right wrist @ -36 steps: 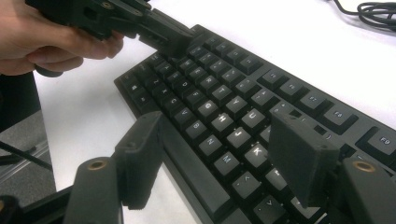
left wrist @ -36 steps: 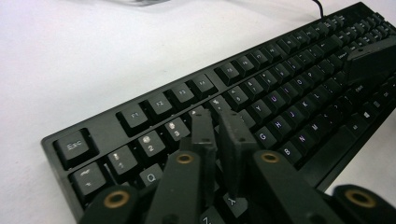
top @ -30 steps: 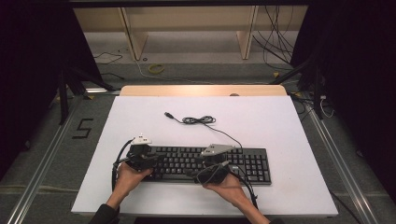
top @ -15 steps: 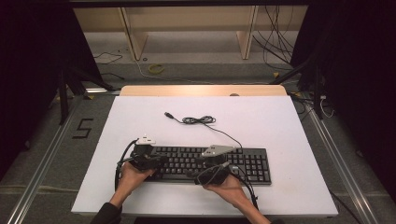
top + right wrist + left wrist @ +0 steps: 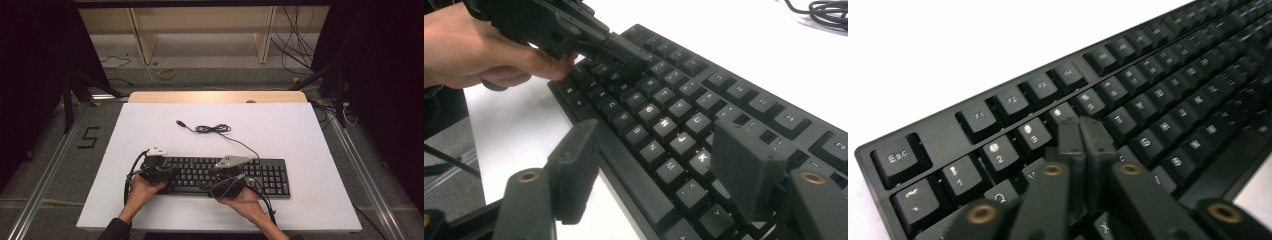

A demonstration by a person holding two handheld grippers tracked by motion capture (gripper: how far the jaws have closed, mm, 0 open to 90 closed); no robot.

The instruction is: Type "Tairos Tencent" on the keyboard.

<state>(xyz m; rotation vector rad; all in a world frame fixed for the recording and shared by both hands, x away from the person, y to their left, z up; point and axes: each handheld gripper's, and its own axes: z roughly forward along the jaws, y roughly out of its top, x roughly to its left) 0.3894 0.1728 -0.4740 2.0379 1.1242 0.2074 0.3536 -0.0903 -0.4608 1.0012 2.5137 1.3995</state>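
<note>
A black keyboard (image 5: 265,175) lies on the white table near the front edge. My left gripper (image 5: 171,173) is shut, its jaws together. In the left gripper view, the left gripper (image 5: 1079,125) rests its tips on the keyboard (image 5: 1158,75) just below the number row, and the jaws have only just eased a touch. My right gripper (image 5: 206,186) hovers open over the keyboard's front edge. In the right gripper view, the right gripper (image 5: 656,142) straddles the lower letter keys (image 5: 674,130) with nothing gripped, having narrowed slightly. A hand holds the left gripper (image 5: 631,52) at the far keys.
The keyboard's black cable (image 5: 212,129) runs back in a small coil to a loose plug at mid-table. The table (image 5: 310,125) has a wooden strip along its far edge. Beyond it are shelf legs and floor cables.
</note>
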